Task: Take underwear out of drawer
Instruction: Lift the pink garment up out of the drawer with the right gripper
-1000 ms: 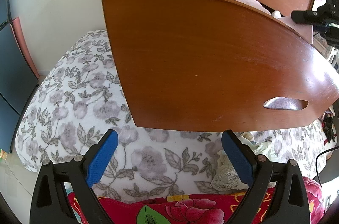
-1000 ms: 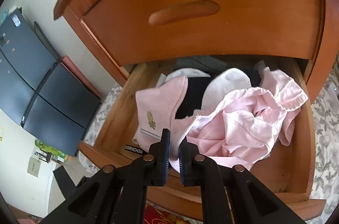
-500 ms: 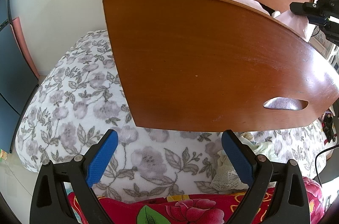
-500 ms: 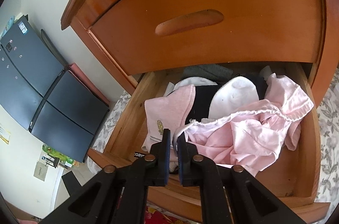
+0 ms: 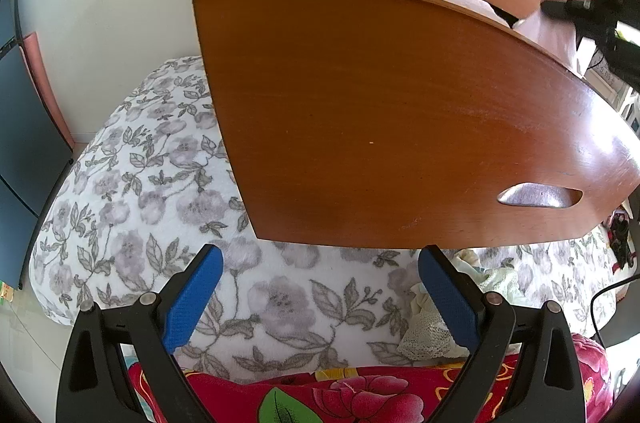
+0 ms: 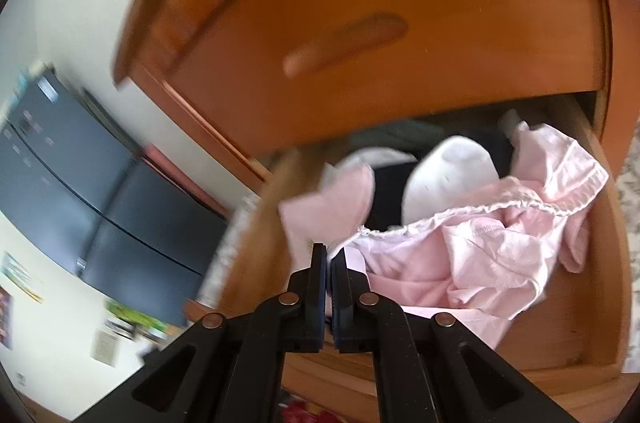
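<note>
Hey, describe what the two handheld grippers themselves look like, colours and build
Both look alike. The left gripper has two black plastic arms with cut-out slots and round silver pivot pins, each ending in a bright blue textured pad. The right gripper has the same black frame and silver pins, with its blue pads seen edge-on. No hands or sleeves show.

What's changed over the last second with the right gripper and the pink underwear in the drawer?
The right gripper has just closed fully on the pink underwear edge; it rolled, and the garment has lifted slightly, still inside the drawer. Unchanged: left gripper open and empty, below the drawer front; socks in place.
</note>
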